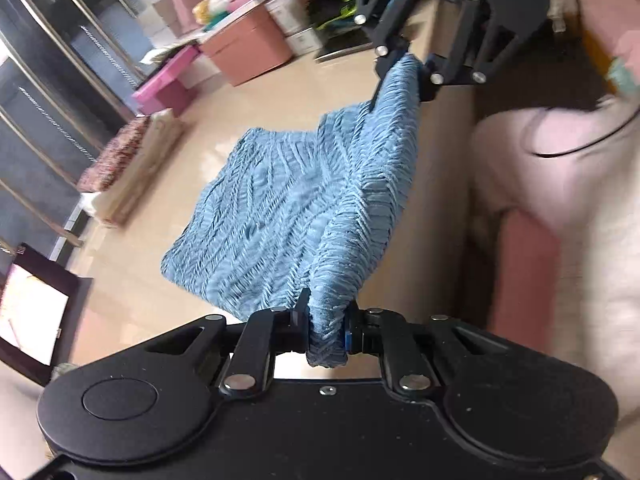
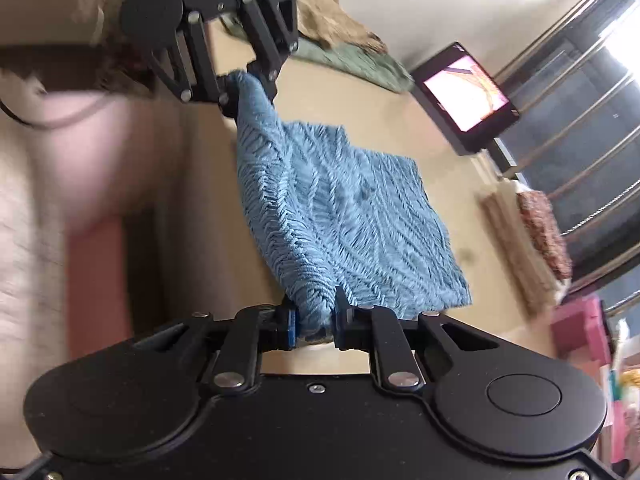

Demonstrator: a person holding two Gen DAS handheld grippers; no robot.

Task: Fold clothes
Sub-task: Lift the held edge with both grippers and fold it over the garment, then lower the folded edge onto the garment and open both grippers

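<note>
A blue ribbed knit cloth (image 1: pixel 288 200) hangs stretched between both grippers, its far part lying on the beige table (image 1: pixel 168 292). My left gripper (image 1: pixel 326 320) is shut on one bunched corner at the bottom of the left wrist view. The right gripper (image 1: pixel 404 74) grips the opposite corner at the top of that view. In the right wrist view my right gripper (image 2: pixel 314 318) is shut on a bunched corner of the cloth (image 2: pixel 344 208), and the left gripper (image 2: pixel 246 88) holds the other corner at the upper left.
A person in a pale pink top (image 1: pixel 560 160) stands at the table's near side. Pink boxes (image 1: pixel 248 48) and folded fabrics (image 1: pixel 120 160) line the far table edge. A dark framed picture (image 2: pixel 466 96) and green and tan clothes (image 2: pixel 352 56) lie beyond the cloth.
</note>
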